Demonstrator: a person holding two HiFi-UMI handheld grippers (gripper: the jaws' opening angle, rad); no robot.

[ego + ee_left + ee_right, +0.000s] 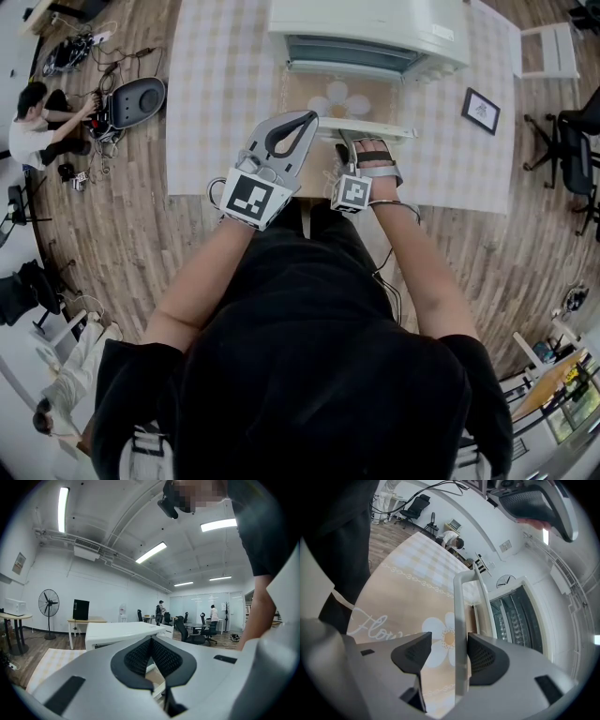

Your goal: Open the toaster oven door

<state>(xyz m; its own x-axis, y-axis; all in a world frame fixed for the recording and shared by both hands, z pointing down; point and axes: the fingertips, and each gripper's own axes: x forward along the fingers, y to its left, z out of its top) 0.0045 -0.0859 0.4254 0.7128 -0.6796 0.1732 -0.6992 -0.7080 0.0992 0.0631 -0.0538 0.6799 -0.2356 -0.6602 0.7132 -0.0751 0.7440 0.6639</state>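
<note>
Underneath, checked tablecloth [216, 94], wooden floor [122, 244].

The toaster oven [370, 33] stands at the far middle of the worktop [216, 112]. Its door [352, 98] lies folded down toward the near edge, over a mat [393, 597]. The door handle [398, 132] runs along the door's near edge and passes between the jaws of the right claw [347, 145]. The left claw [307, 117] hangs just left of it. A picture frame [480, 110] lies to the right of the oven.
</note>
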